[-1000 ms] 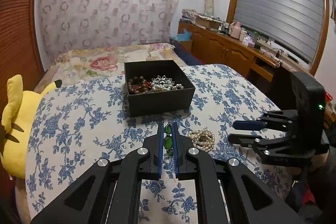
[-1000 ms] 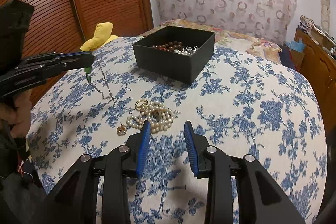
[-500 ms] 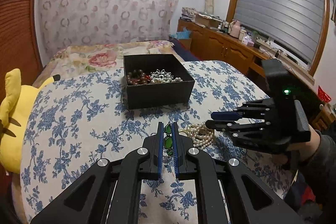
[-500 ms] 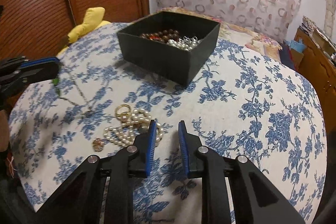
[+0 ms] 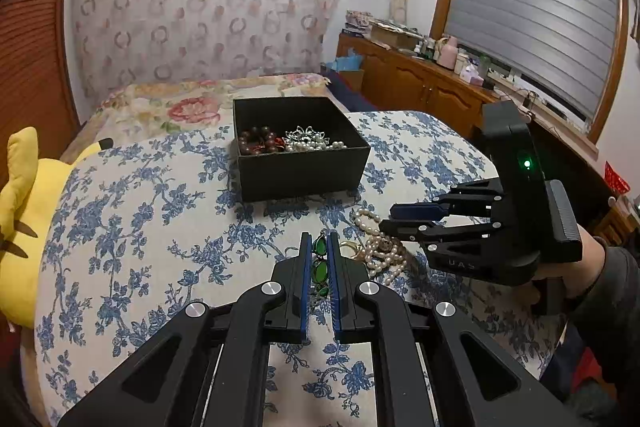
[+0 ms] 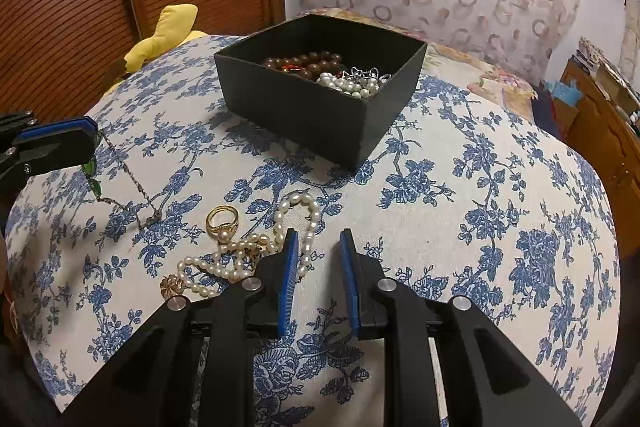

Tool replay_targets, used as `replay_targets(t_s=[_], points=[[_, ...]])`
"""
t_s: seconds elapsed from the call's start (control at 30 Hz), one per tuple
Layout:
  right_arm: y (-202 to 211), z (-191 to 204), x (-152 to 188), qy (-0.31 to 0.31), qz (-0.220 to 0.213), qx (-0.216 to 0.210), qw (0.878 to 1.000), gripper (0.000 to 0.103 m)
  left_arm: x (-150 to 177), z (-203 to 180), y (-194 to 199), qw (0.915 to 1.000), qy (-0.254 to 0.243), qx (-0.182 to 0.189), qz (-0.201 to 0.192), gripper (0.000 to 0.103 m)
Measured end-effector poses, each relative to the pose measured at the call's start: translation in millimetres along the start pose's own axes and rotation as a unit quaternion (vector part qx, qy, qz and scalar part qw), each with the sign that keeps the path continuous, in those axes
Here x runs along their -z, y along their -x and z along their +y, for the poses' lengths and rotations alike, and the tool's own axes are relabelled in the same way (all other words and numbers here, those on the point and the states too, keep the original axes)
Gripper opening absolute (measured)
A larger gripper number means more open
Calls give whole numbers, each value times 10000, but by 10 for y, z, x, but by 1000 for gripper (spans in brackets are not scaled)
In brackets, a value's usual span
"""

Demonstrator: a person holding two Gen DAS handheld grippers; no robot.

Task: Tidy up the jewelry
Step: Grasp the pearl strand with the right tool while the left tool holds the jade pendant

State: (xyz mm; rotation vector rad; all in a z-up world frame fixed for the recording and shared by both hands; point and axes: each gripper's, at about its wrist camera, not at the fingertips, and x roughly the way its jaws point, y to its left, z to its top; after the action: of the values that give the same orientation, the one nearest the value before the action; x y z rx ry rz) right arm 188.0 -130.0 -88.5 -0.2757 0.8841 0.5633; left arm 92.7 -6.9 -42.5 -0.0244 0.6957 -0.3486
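Two grippers engaged: my left gripper (image 5: 319,255) clamps the green-stone chain necklace (image 5: 320,269); my right gripper (image 6: 319,259), parted, nears the white pearl strand (image 6: 240,259) at lower centre. Next I judge: carry the necklace into the black square box (image 5: 300,179).

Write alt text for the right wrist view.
The open right hand-held gripper hovers over a pearl necklace and gold ring on a blue-floral tablecloth. Behind sits a black box holding beads; at left, another gripper holds a green-stone chain.

Jewelry box (image 6: 320,115) on tablecloth (image 6: 480,227), holding bead bracelet (image 6: 304,61) left of pearl strand (image 6: 348,83). Before box: pearl necklace (image 6: 240,255), ring (image 6: 222,221) touching its left; chain necklace (image 6: 132,183) further left
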Motion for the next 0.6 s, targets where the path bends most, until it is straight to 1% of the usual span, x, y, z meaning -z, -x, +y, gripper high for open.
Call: replay_targets(t_s=[0.03,0.07,0.27,0.4,0.6], points=[[4,7,4,34,-7,-21,10000,10,2,-3,0,10000,-1,-1,-4,7],[6,17,6,71,-2,-43,10000,6,1,-5,-3,10000,1,-6,-7,7],[43,40,32,103,-90,-60,9999,5,-11,-9,1,10000,-1,-13,-22,7],[200,32,24,48,-345,-55,9994,5,-43,0,46,10000,-9,-21,-68,7],[606,63,-88,124,-806,7,9967,5,-102,-6,150,9998,-20,-64,-193,7]])
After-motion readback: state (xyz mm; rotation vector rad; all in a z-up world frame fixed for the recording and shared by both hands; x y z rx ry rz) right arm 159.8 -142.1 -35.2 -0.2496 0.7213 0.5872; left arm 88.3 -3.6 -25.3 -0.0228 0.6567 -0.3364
